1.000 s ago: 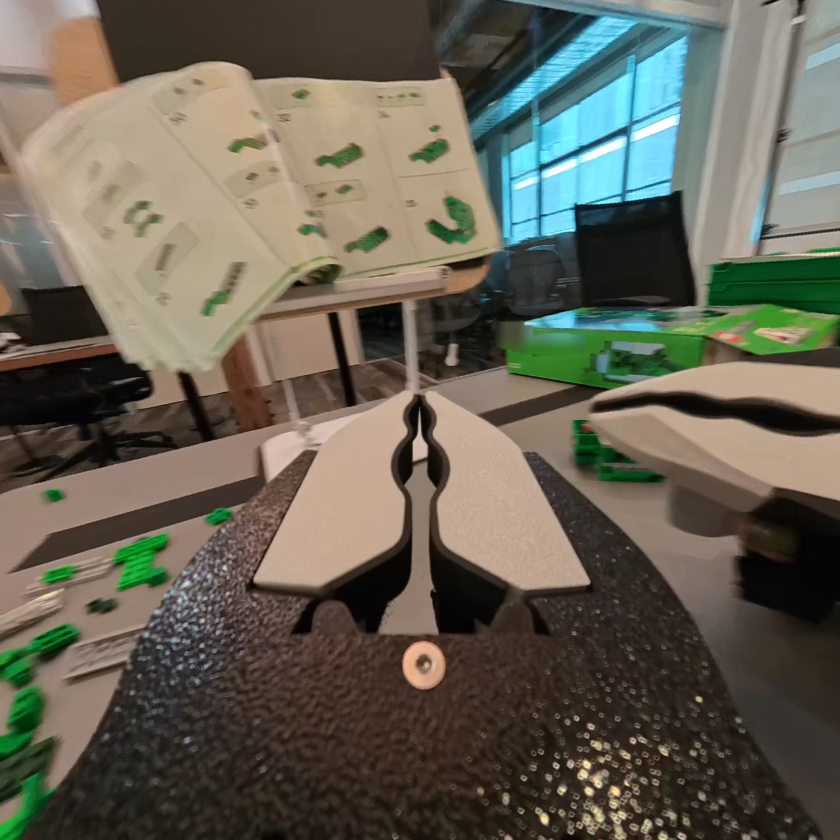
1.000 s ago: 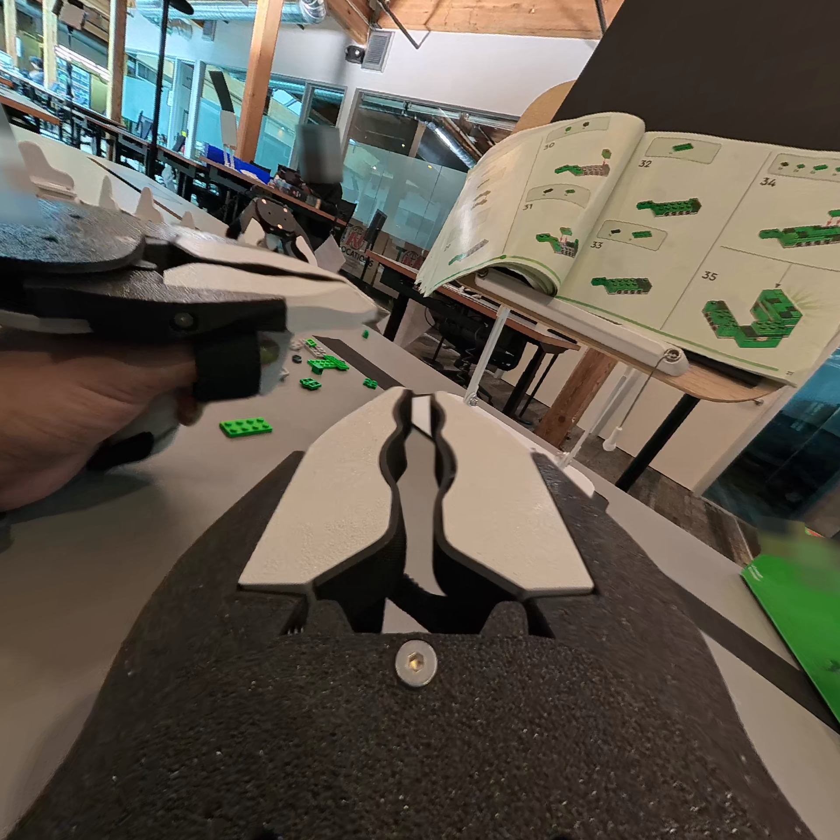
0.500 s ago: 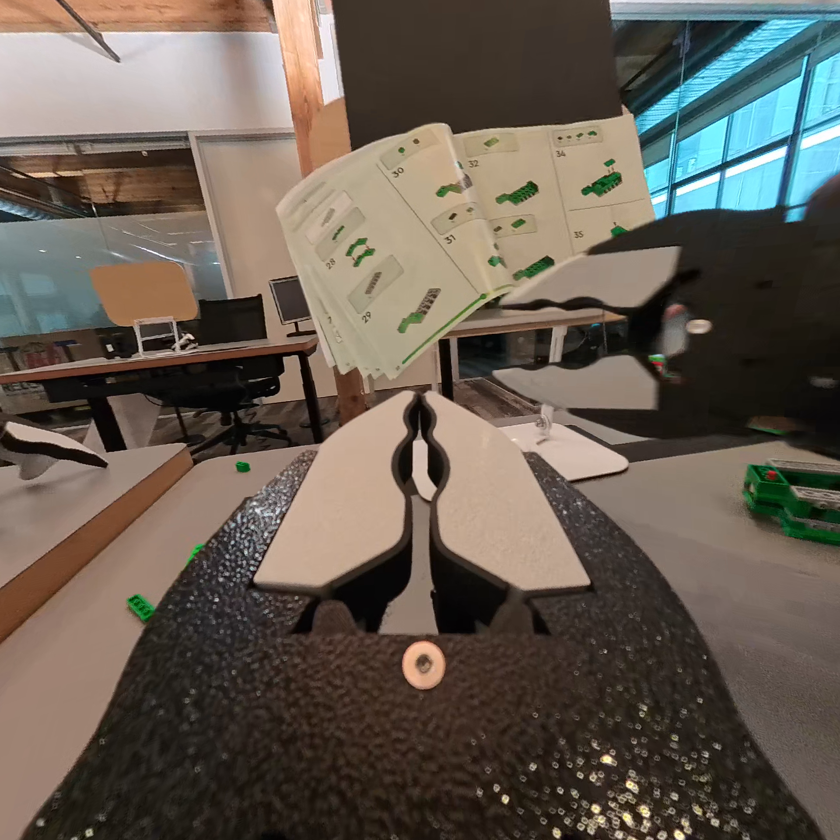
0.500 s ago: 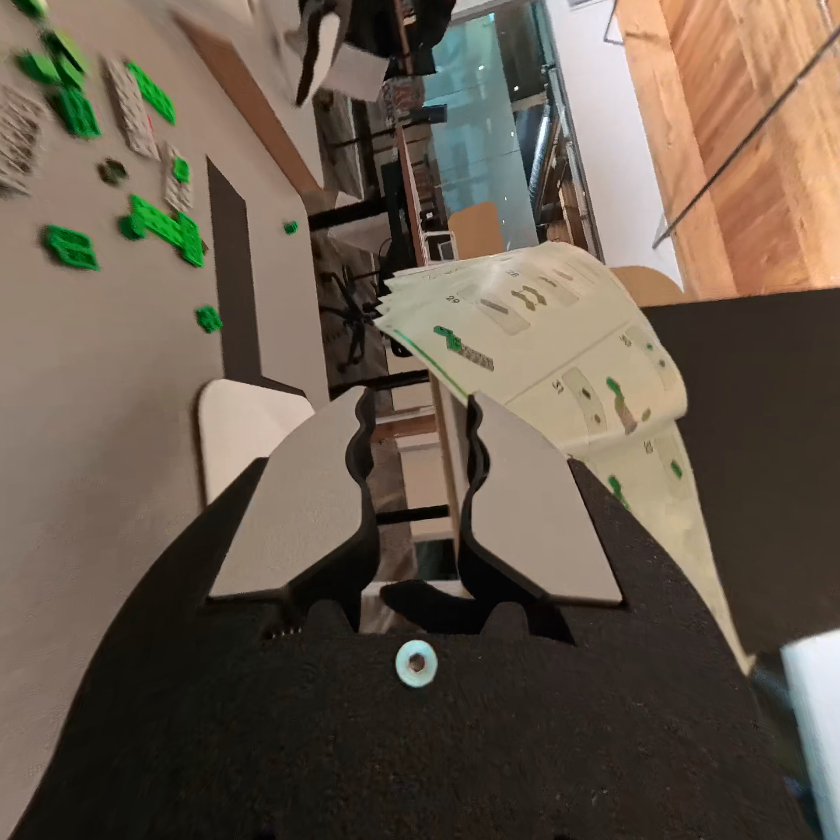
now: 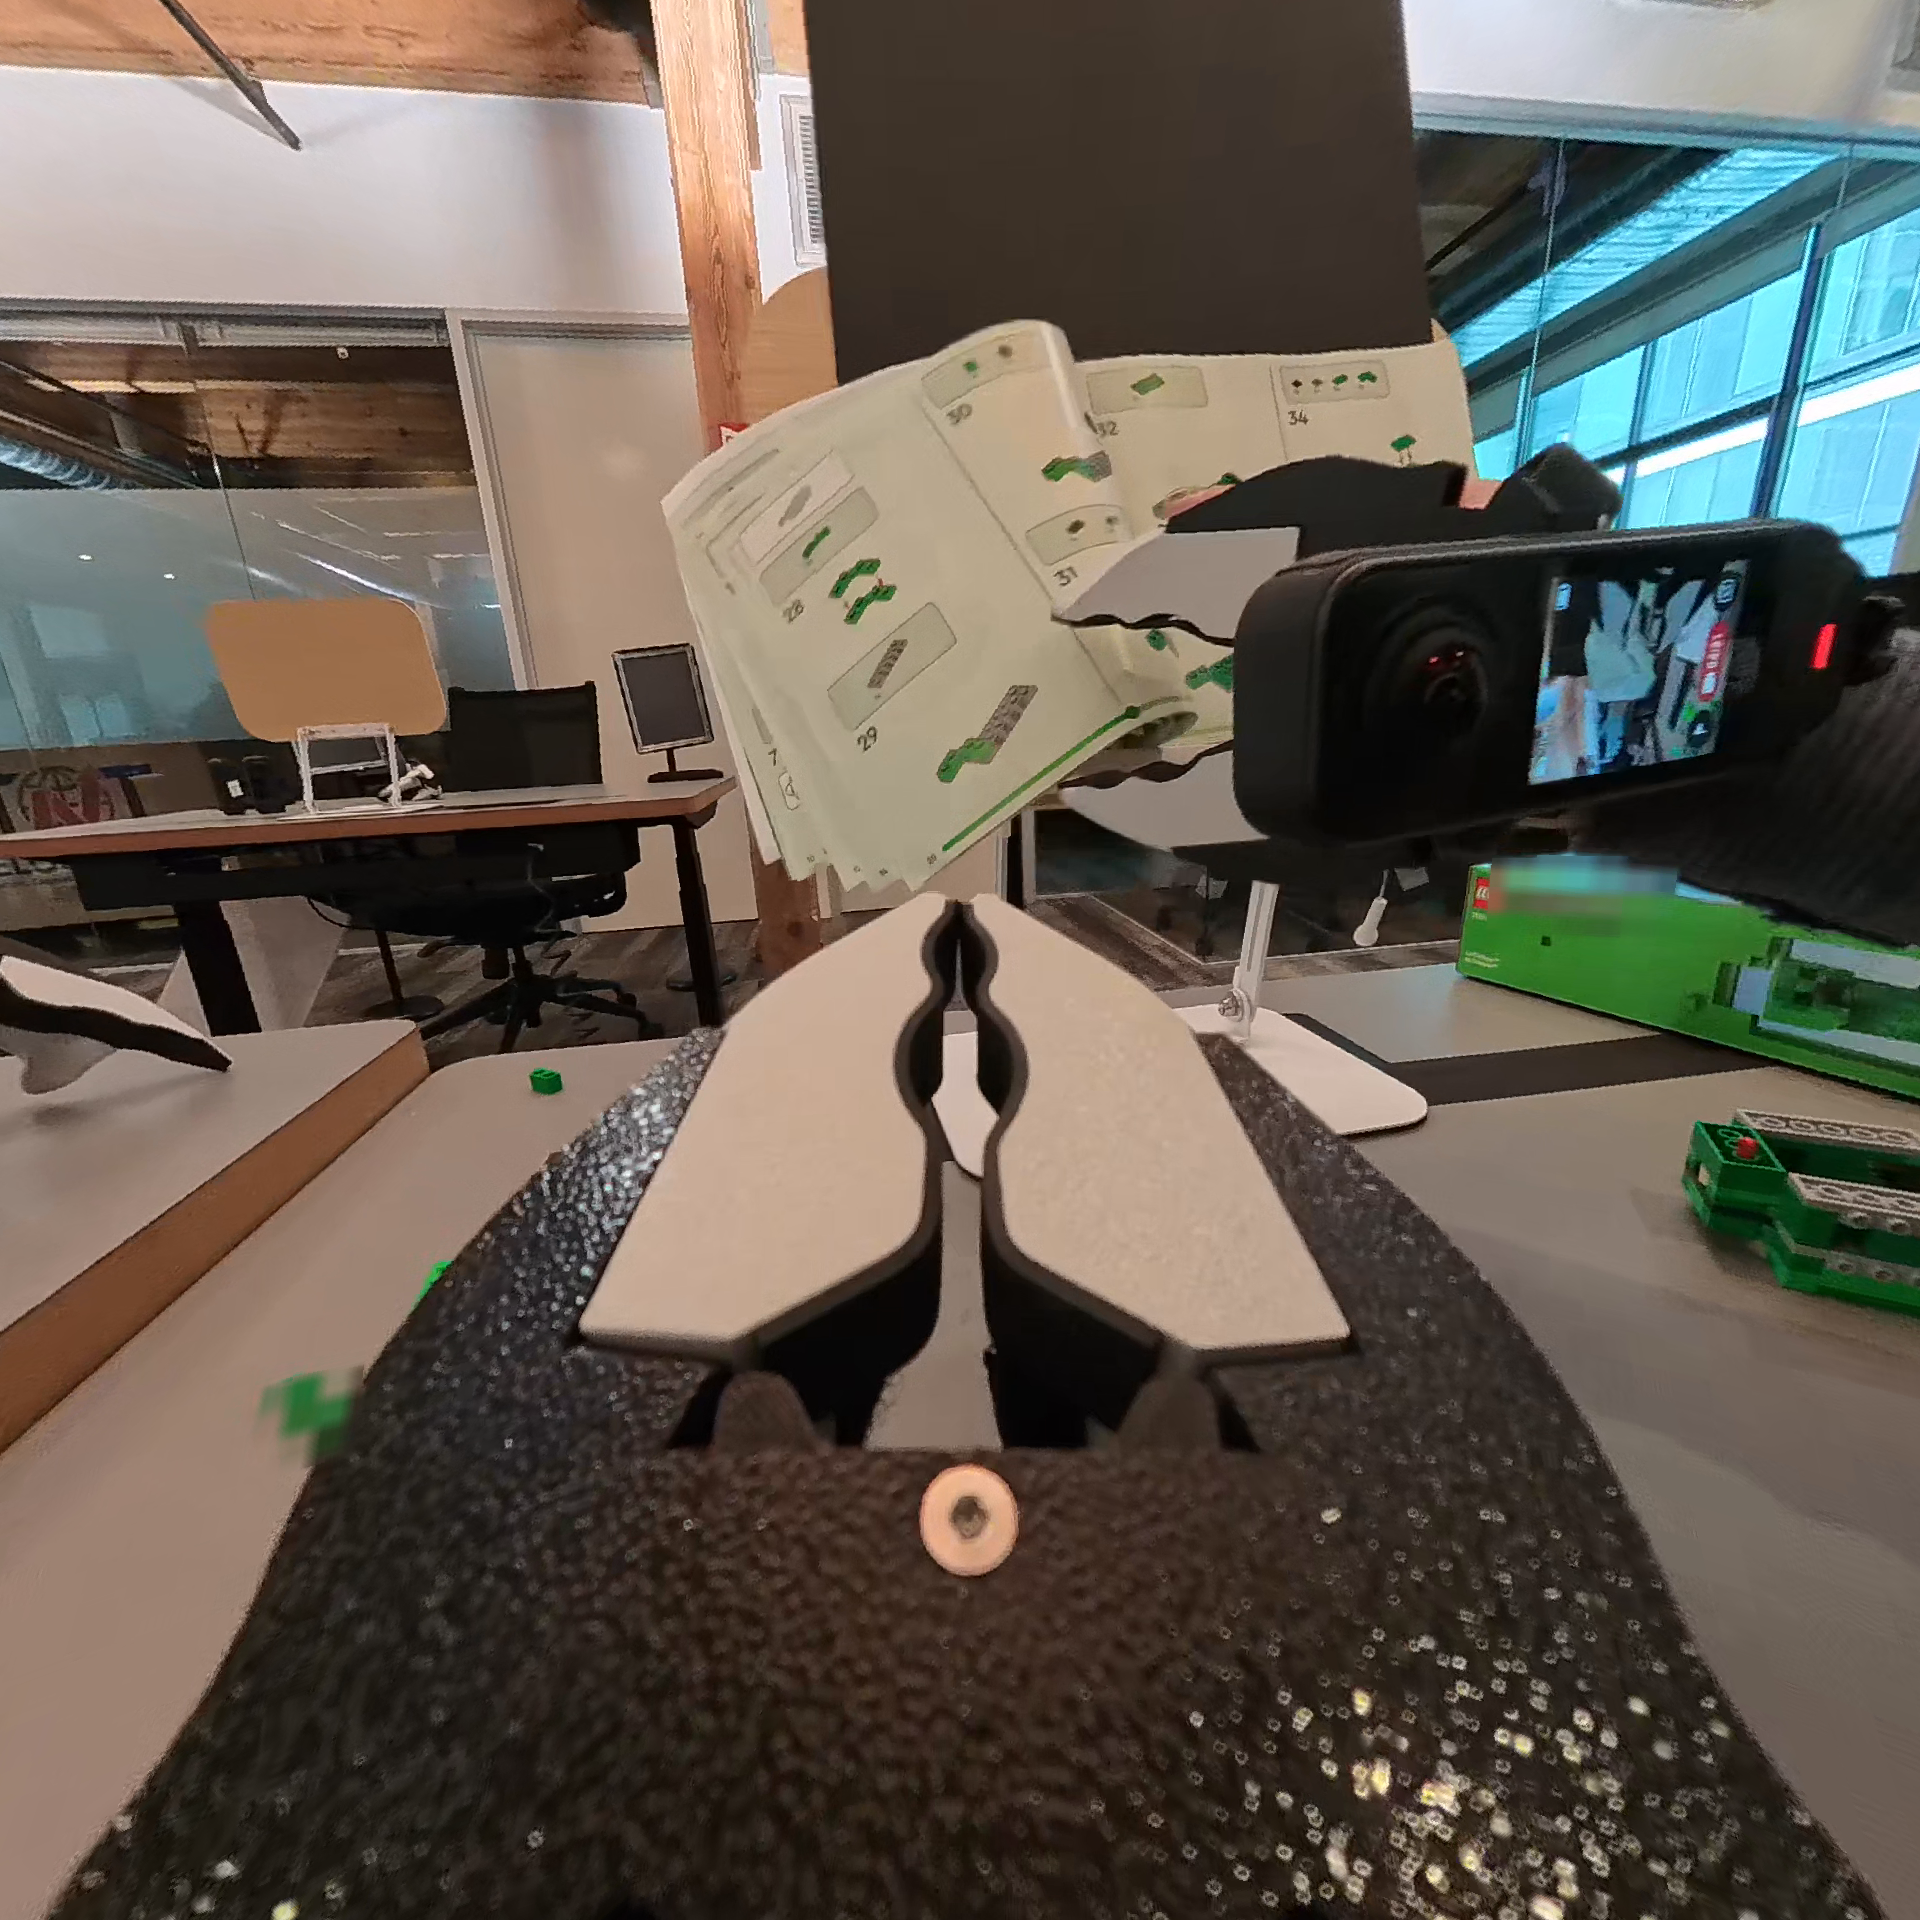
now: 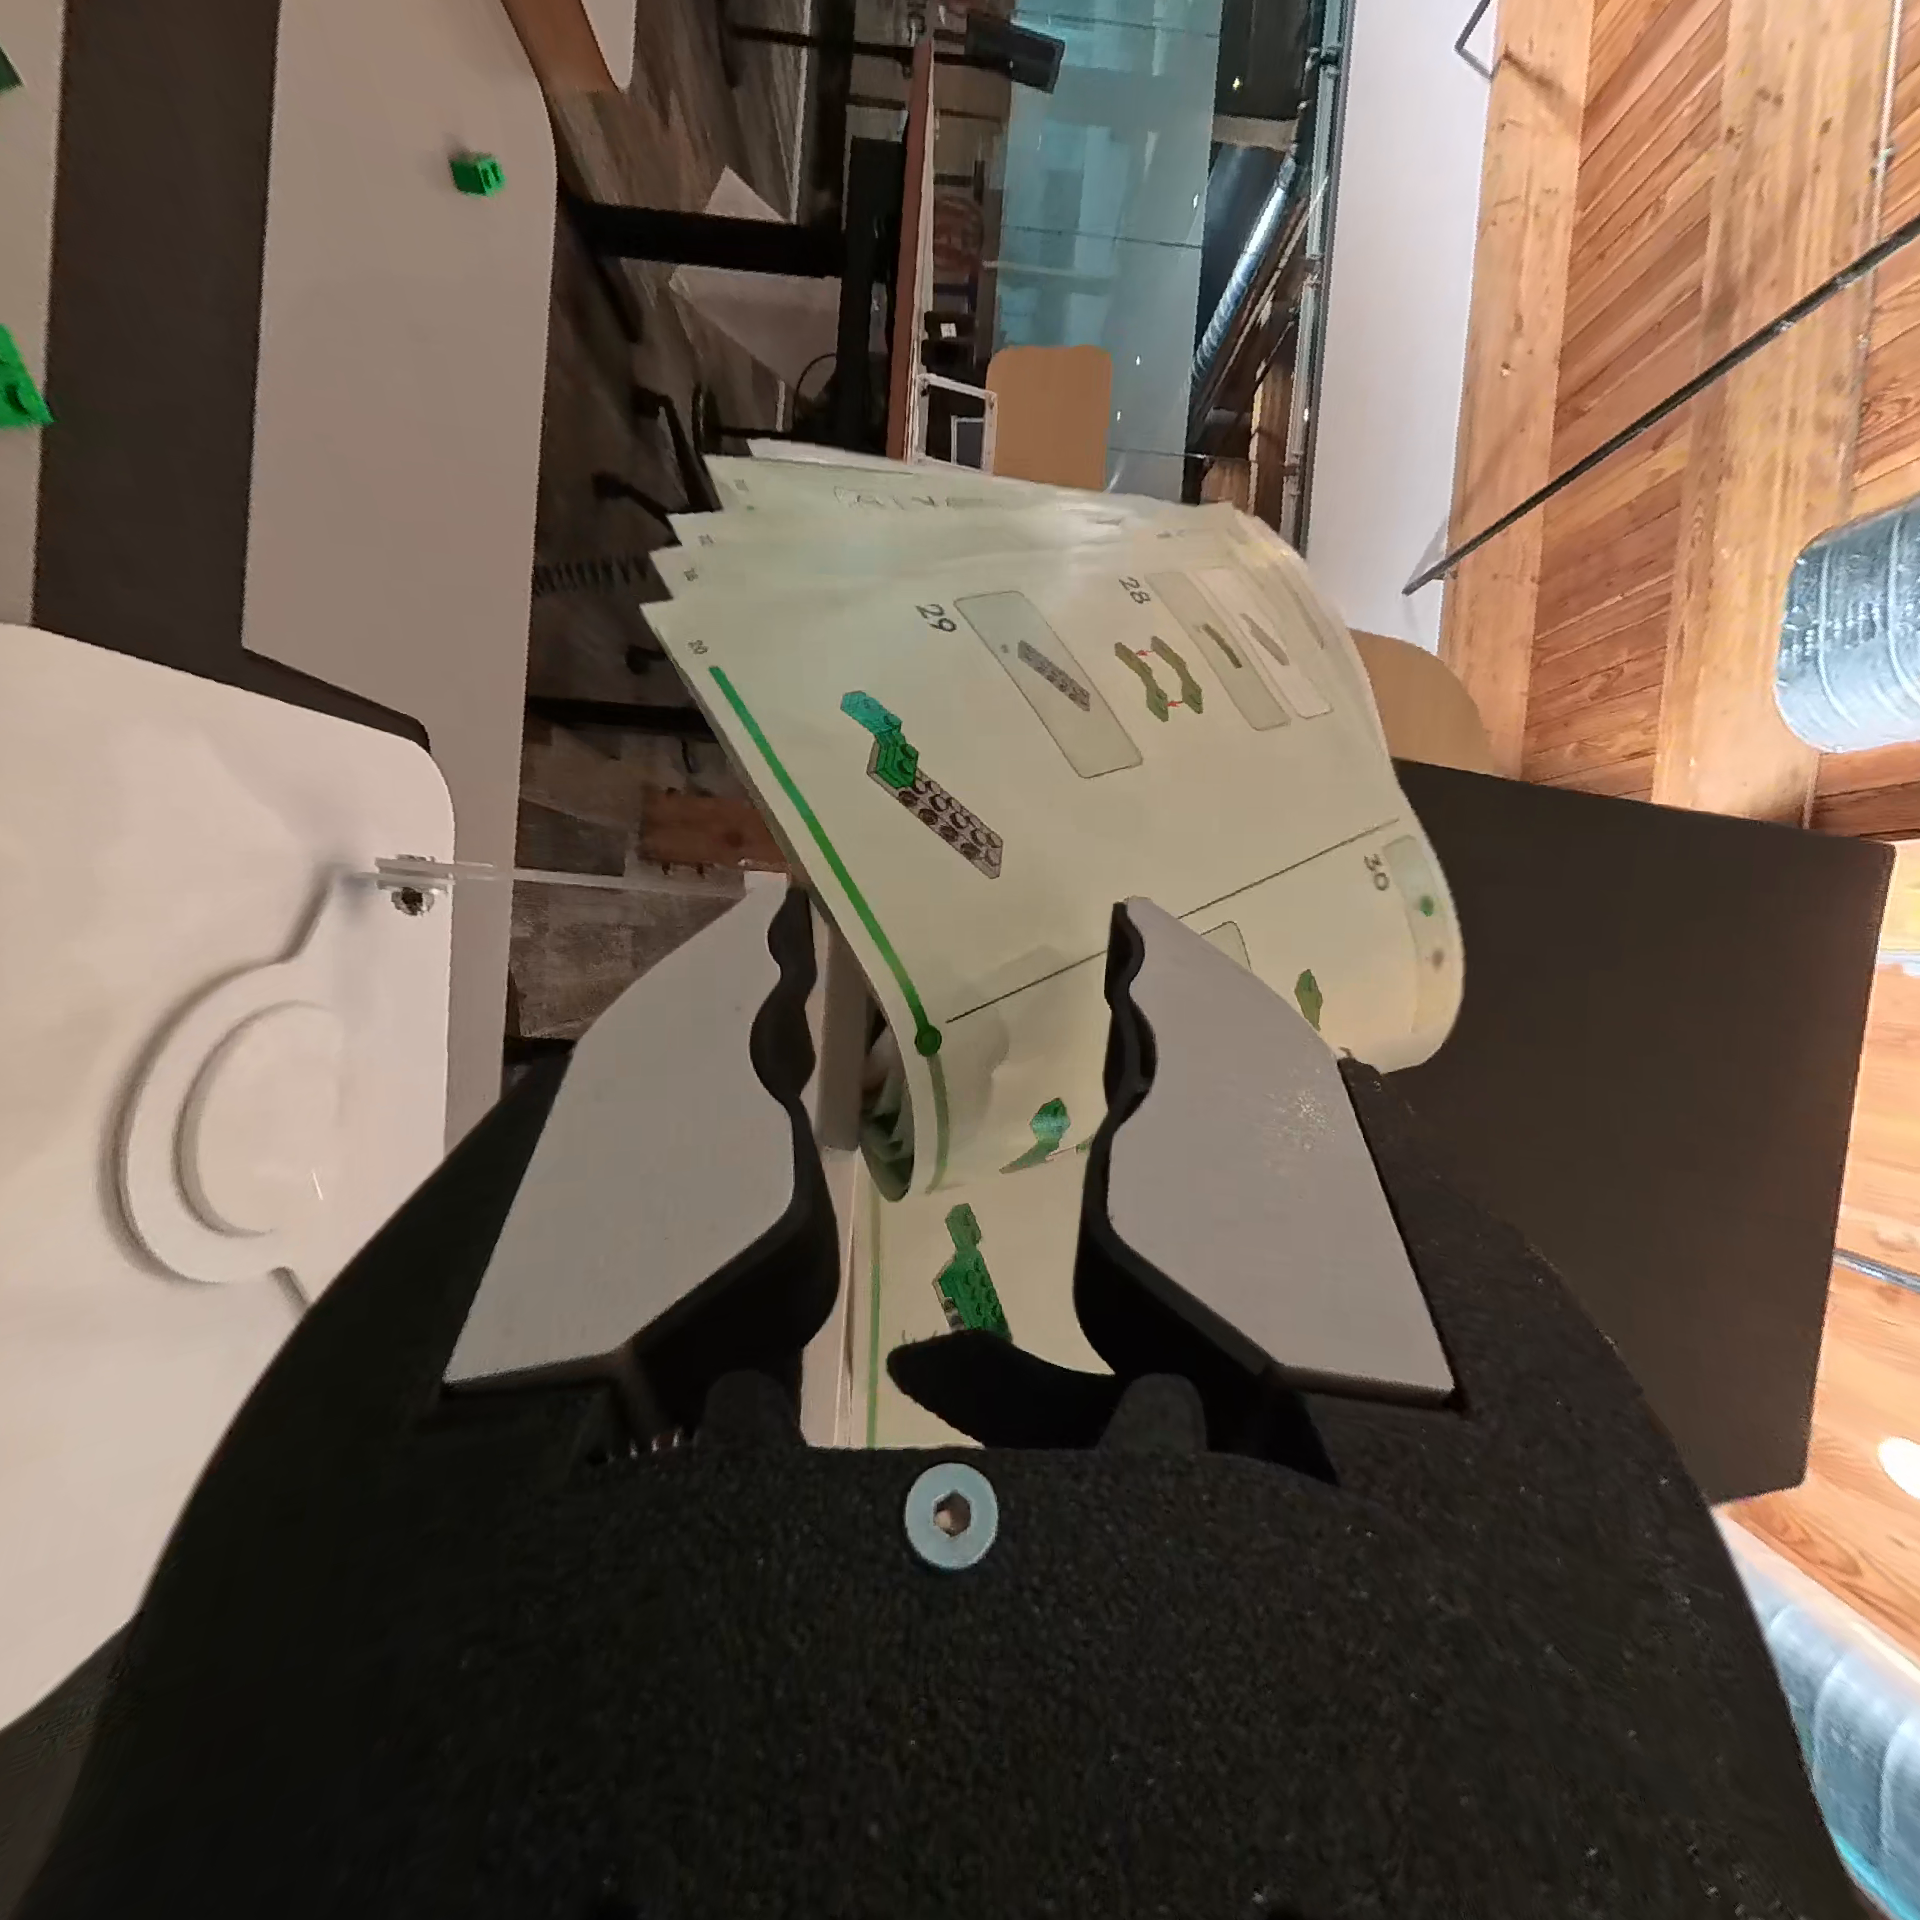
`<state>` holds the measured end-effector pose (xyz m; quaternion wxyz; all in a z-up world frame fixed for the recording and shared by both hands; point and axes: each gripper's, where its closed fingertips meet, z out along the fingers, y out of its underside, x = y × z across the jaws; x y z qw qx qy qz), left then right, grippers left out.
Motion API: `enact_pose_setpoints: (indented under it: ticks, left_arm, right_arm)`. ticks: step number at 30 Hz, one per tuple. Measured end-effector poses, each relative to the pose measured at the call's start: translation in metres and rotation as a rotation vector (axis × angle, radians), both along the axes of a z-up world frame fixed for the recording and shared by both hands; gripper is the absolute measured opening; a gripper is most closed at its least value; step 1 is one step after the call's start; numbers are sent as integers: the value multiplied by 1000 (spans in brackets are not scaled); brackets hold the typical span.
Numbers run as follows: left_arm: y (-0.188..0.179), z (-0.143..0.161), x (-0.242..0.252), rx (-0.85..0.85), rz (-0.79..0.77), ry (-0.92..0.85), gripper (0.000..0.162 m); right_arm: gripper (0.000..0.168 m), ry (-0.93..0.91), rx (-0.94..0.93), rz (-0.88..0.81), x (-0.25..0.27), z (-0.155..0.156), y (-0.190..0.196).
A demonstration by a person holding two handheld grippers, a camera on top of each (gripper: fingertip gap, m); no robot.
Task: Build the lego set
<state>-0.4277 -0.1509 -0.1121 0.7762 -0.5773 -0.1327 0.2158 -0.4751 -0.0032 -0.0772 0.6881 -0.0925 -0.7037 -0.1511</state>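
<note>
The open instruction booklet (image 5: 904, 582) stands on a white stand (image 5: 1320, 1070) at the back of the grey table. My right gripper (image 6: 956, 925) is rolled on its side and open, with the curled lower edge of the booklet's left pages (image 6: 1039, 727) between its jaws and not pinched. The left wrist view shows it from the side (image 5: 1101, 686), with its camera facing me. My left gripper (image 5: 958, 914) is shut and empty, low over the table and pointing at the stand. A partly built green model (image 5: 1808, 1195) lies on the right.
A green set box (image 5: 1704, 956) lies at the back right. A small green brick (image 5: 544, 1081) sits near the table's far left edge, and it also shows in the right wrist view (image 6: 476, 171). A second table (image 5: 156, 1164) adjoins on the left. My hands' fingertips stand some 15 centimetres from each other.
My right gripper rolled sideways, opened and rose to the booklet until the page edge sat between its jaws. My left gripper swung left and stayed shut.
</note>
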Motion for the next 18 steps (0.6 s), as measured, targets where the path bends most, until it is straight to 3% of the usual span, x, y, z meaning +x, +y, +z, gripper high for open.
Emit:
enact_pose_setpoints:
  ticks: [18]
  left_arm:
    - [5,-5,1,-10,-29,-39,0]
  right_arm:
    - [33,164,-199,46,42,18,-11]
